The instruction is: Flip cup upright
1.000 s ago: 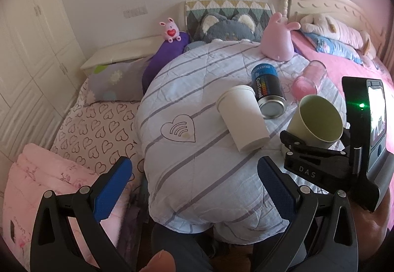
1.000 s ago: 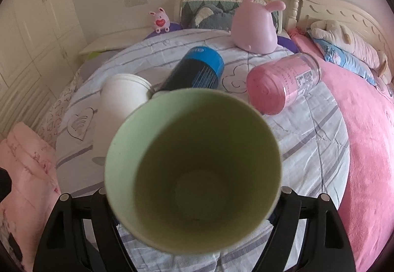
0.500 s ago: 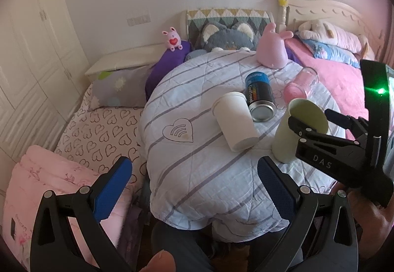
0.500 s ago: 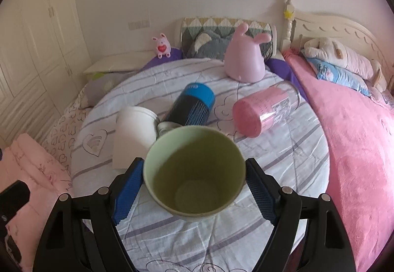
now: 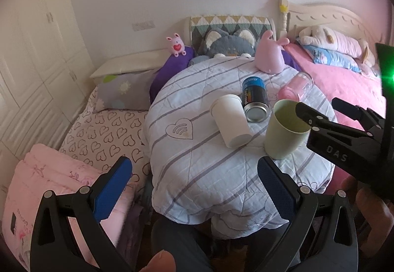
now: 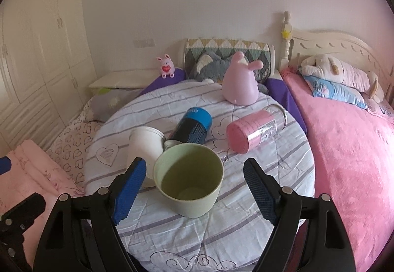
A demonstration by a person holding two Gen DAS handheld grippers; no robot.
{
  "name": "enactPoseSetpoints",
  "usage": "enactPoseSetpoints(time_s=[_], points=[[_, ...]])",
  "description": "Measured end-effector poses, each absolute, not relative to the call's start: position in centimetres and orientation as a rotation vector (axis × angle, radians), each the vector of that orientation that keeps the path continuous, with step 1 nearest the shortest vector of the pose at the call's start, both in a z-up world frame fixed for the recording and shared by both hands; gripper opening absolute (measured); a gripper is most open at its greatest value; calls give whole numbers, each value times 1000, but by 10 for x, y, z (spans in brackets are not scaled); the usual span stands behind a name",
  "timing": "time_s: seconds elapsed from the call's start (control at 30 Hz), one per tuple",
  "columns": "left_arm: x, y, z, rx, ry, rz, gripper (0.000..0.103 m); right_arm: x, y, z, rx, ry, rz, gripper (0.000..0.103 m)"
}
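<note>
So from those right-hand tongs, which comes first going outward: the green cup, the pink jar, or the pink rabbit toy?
Judged from the right wrist view, from the right tongs:
1. Green cup, upright between the open tongs, touching neither finger.
2. Pink jar, lying on its side, farther back and to the right.
3. Pink rabbit toy, at the table's far edge.

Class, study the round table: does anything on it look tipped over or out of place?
Yes. The white cup, the blue can and the pink jar all lie on their sides. Only the green cup stands upright, between the right gripper's open jaws.
</note>
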State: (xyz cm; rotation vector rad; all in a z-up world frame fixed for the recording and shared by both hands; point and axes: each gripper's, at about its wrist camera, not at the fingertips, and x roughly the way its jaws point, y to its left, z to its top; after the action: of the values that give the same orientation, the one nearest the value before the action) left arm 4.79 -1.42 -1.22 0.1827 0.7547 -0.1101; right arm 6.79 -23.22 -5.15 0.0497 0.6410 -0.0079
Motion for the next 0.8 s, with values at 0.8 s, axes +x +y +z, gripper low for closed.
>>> enactPoseSetpoints(time_s=[0.8], points=[[-2,-19,-11,143,776,-127,103,-48,-240,-17,122,615,-54,82]])
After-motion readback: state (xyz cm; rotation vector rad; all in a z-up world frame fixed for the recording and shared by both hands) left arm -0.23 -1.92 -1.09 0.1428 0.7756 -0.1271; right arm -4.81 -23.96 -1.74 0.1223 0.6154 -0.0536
